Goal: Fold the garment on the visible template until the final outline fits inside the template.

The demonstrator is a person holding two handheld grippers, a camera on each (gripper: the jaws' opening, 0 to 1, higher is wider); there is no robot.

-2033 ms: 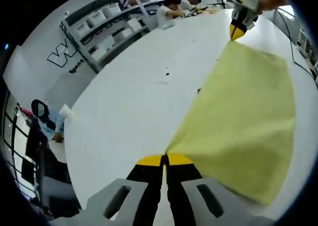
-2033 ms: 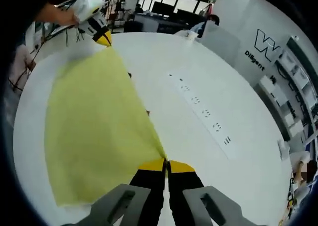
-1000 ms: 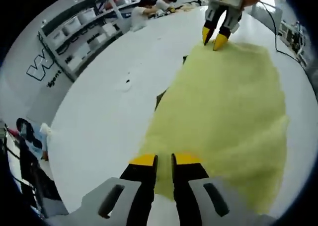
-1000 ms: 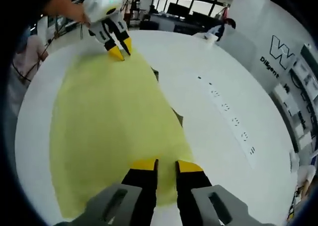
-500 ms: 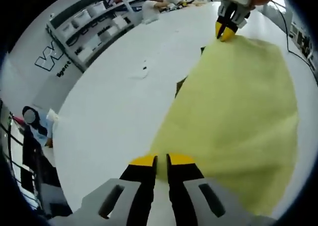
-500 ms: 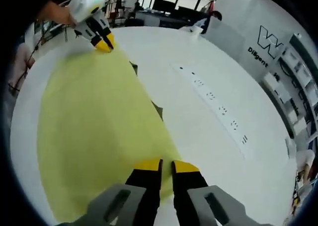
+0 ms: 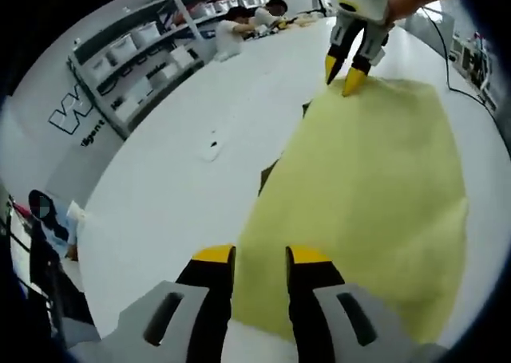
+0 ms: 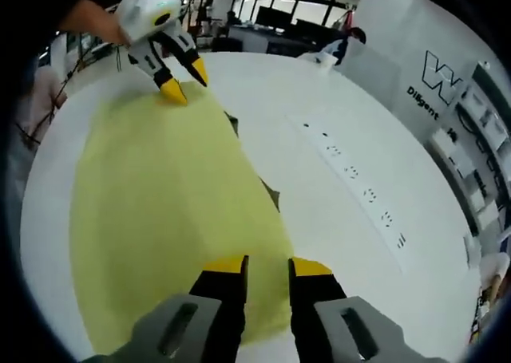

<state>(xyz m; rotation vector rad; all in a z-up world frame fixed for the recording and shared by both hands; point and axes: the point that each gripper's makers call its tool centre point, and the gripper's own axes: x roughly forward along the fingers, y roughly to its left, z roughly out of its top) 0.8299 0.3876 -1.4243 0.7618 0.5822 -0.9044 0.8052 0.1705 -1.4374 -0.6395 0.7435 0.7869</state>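
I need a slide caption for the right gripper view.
Both grippers open over a yellow garment lying on a white table.

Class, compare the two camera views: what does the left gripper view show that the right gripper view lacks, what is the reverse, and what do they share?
Left gripper view alone: storage shelves along the wall and people seated at the far table end.

Right gripper view alone: a row of small black marks on the table.

Both: the yellow garment lying flat on the white table, with the left gripper and right gripper open over its edge.

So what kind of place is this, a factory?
More likely a lab or workshop: shelves of bins line the wall, people work at a far bench, and a yellow cloth lies on a big white table.
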